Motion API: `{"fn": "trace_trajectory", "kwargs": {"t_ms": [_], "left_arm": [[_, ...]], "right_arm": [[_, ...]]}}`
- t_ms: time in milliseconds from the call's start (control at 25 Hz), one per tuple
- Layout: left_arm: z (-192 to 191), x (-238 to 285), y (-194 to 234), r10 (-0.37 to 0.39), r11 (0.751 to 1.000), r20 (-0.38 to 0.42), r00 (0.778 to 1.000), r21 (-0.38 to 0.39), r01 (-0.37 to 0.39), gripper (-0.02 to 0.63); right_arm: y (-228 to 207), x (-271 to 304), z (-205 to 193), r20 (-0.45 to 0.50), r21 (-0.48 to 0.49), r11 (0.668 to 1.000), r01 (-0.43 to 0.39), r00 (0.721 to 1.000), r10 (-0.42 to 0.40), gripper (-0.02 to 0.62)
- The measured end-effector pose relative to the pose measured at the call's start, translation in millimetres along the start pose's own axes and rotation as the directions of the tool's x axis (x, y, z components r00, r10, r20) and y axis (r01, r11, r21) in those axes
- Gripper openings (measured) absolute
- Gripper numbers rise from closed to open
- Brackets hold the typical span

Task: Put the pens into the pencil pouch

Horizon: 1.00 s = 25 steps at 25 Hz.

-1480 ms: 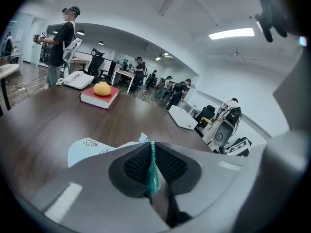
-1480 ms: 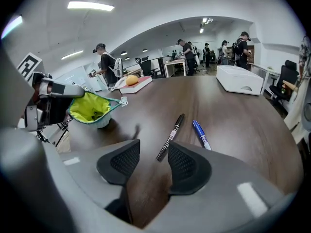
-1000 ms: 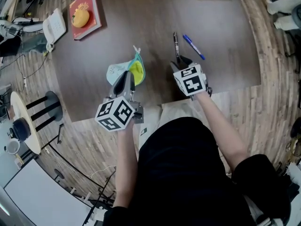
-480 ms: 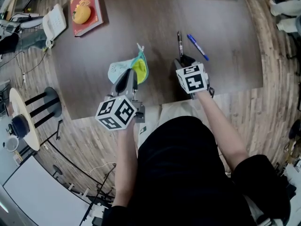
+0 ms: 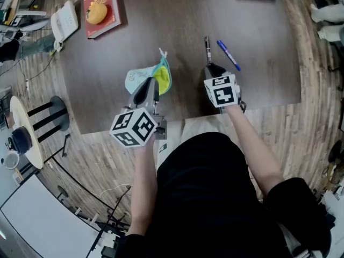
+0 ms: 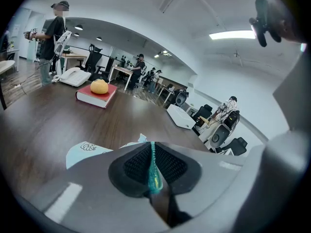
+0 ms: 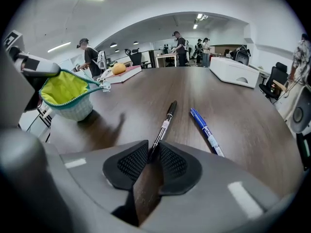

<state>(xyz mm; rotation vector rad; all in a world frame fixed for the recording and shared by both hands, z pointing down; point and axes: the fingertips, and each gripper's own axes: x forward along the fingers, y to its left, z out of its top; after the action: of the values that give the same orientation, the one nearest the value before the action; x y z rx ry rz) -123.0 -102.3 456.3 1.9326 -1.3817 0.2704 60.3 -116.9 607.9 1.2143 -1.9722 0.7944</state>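
Pouch (image 5: 137,79) rim is pinched by left gripper (image 6: 153,152), while right of the pouch the black pen (image 7: 164,123), axis pointed straight away from the jaws, is nipped at its near end by the just-closing right gripper (image 7: 152,152).

No text can be read with certainty. A small dark print is seen on the pencil pouch (image 6: 89,148), and white labels on the black pen (image 7: 163,126) and blue pen (image 7: 208,136), all too small.
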Motion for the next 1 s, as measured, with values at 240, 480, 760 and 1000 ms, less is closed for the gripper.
{"fn": "trace_trajectory", "kwargs": {"t_ms": [240,480,760,1000], "left_arm": [[-0.8,-3.8,2.5,0.002,1.0,0.004,1.0,-0.003,-0.002,0.023],[-0.1,-6.7,2.9,0.006,1.0,0.014,1.0,-0.01,-0.006,0.023],[-2.1,-8.5,2.8,0.002,1.0,0.019,1.0,-0.017,-0.001,0.023],[-2.6,-11.5,5.0,0.004,0.999,0.032,0.999,-0.033,-0.003,0.023]], "right_arm": [[-2.4,1.2,0.5,0.003,-0.013,1.0,0.022,1.0,-0.022,0.054],[-4.4,0.4,0.9,0.004,-0.003,1.0,0.028,1.0,-0.028,0.048],[-3.6,-8.1,-1.1,0.002,0.004,1.0,0.005,1.0,-0.005,0.044],[10.0,-25.2,3.4,0.007,-0.01,0.998,-0.056,0.998,0.056,0.044]]}}
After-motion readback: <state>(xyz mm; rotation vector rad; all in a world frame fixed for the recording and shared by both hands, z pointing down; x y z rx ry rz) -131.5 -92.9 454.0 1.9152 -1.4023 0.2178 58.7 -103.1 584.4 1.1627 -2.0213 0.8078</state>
